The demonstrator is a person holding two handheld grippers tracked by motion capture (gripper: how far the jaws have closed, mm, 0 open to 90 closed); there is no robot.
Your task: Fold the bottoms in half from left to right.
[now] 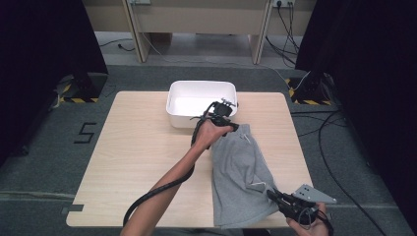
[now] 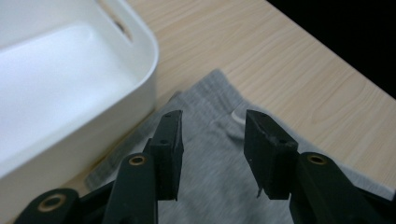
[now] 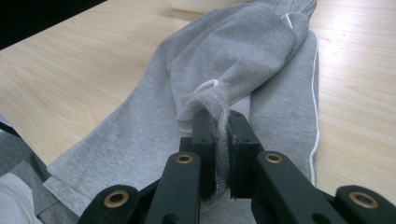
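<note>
1. Grey sweatpants (image 1: 241, 172), white-piped, lie folded just beside the white bin (image 1: 201, 104).
2. Right gripper (image 3: 217, 140) is clamped on a hem; left gripper (image 2: 212, 140) hovers with jaws apart near the bin.

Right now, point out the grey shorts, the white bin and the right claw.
grey shorts (image 1: 241, 167), high view, middle of the fabric.
white bin (image 1: 173, 96), high view, left rim.
right claw (image 3: 222, 135), right gripper view, between the tips, shut on a hem.
</note>
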